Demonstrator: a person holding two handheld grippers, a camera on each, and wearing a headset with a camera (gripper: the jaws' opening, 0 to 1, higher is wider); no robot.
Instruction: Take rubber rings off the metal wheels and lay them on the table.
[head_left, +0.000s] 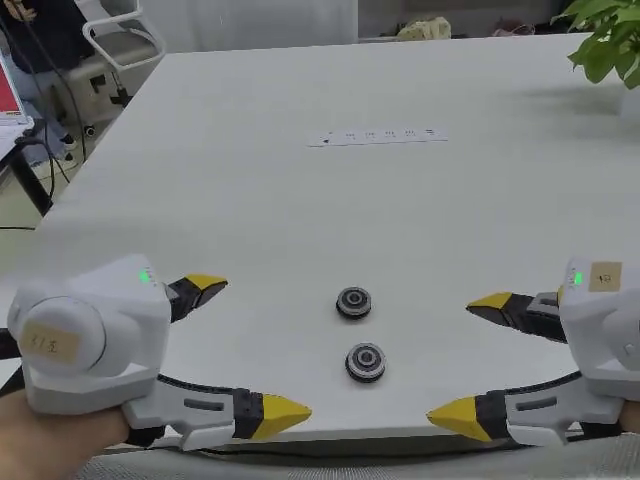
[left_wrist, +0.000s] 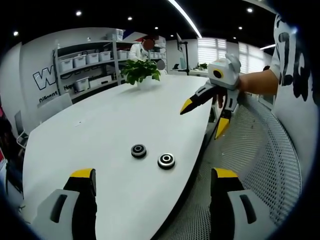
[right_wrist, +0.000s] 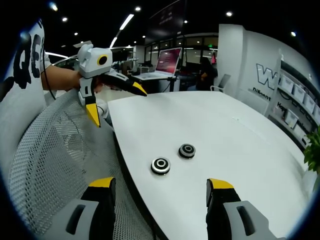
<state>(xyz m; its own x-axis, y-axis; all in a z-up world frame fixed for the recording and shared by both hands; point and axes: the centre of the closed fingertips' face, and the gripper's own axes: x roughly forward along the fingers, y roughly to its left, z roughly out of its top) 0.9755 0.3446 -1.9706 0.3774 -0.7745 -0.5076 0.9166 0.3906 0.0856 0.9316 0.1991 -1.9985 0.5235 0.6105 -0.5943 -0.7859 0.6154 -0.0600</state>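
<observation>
Two small metal wheels with black rubber rings lie flat on the white table near its front edge: the farther wheel (head_left: 353, 302) (left_wrist: 139, 150) (right_wrist: 187, 150) and the nearer wheel (head_left: 365, 362) (left_wrist: 166, 161) (right_wrist: 160, 165). My left gripper (head_left: 255, 350) (right_wrist: 117, 102) hovers at the front left of them, open, nothing between its yellow tips. My right gripper (head_left: 478, 355) (left_wrist: 204, 117) hovers at the front right, also open and holding nothing. Both grippers stand well apart from the wheels.
A paper strip with printed marks (head_left: 378, 137) lies mid-table. A potted plant (head_left: 605, 40) (left_wrist: 140, 71) stands at the far right corner. A chair (head_left: 120, 45) is beyond the far left edge. A mesh surface (left_wrist: 260, 150) lies below the table's front edge.
</observation>
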